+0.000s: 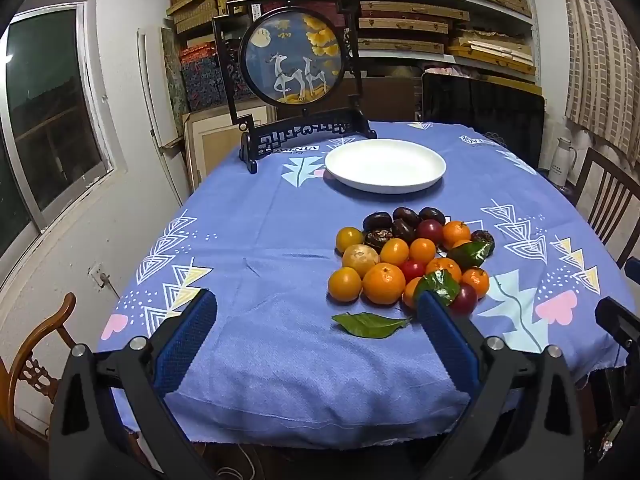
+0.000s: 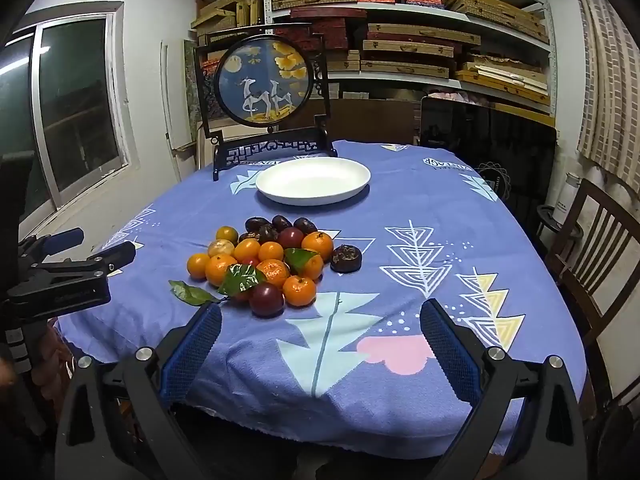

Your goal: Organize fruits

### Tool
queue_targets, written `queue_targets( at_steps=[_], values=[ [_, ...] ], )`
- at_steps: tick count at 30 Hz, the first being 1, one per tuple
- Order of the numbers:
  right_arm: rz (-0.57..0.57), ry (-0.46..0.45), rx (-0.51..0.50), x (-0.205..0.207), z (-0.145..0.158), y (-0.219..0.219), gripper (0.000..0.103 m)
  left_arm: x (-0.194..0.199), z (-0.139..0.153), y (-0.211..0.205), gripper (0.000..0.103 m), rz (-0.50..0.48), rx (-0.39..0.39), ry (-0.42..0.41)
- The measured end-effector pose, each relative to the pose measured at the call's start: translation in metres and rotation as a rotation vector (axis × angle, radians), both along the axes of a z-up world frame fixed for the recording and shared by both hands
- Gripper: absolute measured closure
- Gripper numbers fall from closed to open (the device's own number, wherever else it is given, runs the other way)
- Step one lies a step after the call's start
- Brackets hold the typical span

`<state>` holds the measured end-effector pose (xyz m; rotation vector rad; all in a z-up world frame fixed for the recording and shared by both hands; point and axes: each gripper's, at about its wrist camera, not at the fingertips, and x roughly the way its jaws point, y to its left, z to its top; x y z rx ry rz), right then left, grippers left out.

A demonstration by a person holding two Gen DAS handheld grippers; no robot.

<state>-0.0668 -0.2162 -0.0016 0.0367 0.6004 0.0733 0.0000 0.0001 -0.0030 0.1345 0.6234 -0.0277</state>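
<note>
On the blue tablecloth (image 1: 260, 264), nothing is yet sorted: the left gripper (image 1: 316, 312) is held with its jaws spread fully wide and empty, short of the fruit pile (image 1: 412, 258), which is heaped mid-table with a loose leaf (image 1: 368, 324) beside it. Beyond the pile, the white plate (image 1: 386, 152) is left bare, apparently the destination. Further right, the right gripper (image 2: 322, 320) is likewise held wide open over cloth, nothing gripped, so every piece remains to be moved.

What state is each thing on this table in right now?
Round white plate: empty.
Pile of orange, purple and dark fruits: heaped on the blue cloth, none on the plate.
Loose green leaf: lying flat beside the pile.
Left hand-held gripper: open, empty.
Right hand-held gripper: open, empty.
</note>
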Motion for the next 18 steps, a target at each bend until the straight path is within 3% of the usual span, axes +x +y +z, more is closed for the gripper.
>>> queue_targets(
  at_steps=[18],
  values=[
    [0.014, -0.012, -0.015, -0.0010, 0.0026, 0.0024, 0.003, -0.0028, 0.0050, 0.0017, 0.004, -0.001, -0.016, -0.012]
  ],
)
